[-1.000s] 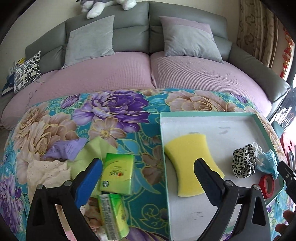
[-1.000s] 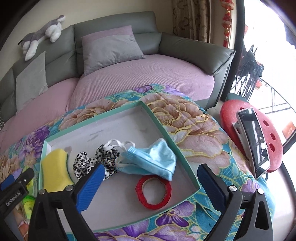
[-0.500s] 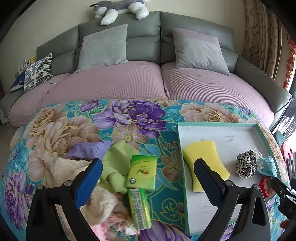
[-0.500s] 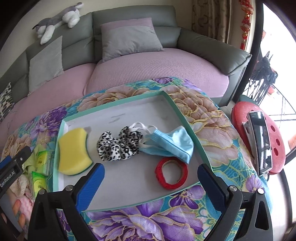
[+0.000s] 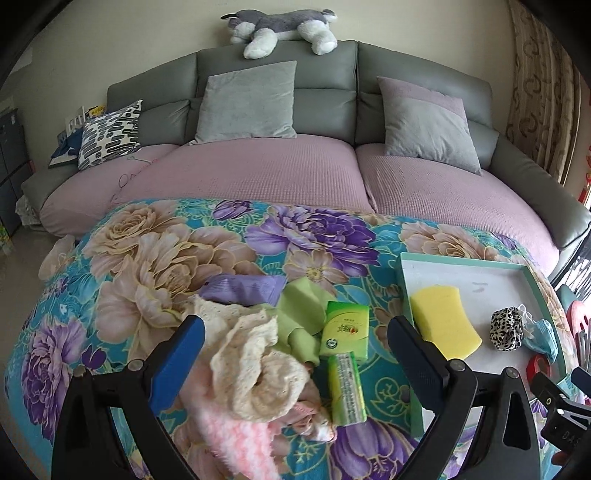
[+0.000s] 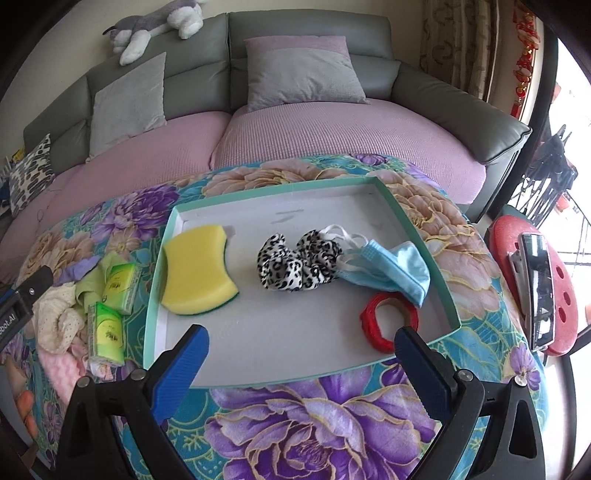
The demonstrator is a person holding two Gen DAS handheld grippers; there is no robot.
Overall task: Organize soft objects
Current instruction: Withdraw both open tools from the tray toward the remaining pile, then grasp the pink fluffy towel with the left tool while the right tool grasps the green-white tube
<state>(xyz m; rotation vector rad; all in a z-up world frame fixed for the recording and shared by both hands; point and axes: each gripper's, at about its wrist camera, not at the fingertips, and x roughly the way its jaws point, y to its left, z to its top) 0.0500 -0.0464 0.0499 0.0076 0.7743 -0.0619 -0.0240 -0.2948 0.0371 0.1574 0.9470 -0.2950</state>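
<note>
A teal-rimmed tray (image 6: 419, 230) (image 5: 404, 284) on the floral tablecloth holds a yellow sponge (image 6: 197, 271) (image 5: 443, 321), a leopard-print scrunchie (image 6: 297, 264) (image 5: 506, 328), a blue face mask (image 6: 393, 267) (image 5: 541, 334) and a red tape ring (image 6: 388, 323). Left of the tray lie two green tissue packs (image 5: 345, 328) (image 5: 347, 387), a cream lace cloth (image 5: 251, 362), a pink fluffy cloth (image 5: 229, 435), a light-green cloth (image 5: 301, 310) and a purple cloth (image 5: 243, 290). My left gripper (image 5: 295, 354) hangs open above this pile. My right gripper (image 6: 301, 360) stands open over the tray's near edge, holding nothing.
A grey sofa with a pink cover (image 5: 277, 166), cushions and a plush husky (image 5: 280, 26) stands behind the table. A red stool (image 6: 535, 273) with a phone on it sits to the right. The table's near edge is close under both grippers.
Both grippers have drawn back and up from the table, so more of the cloth pile and the whole tray now show. Nothing was picked up; both stay open.
</note>
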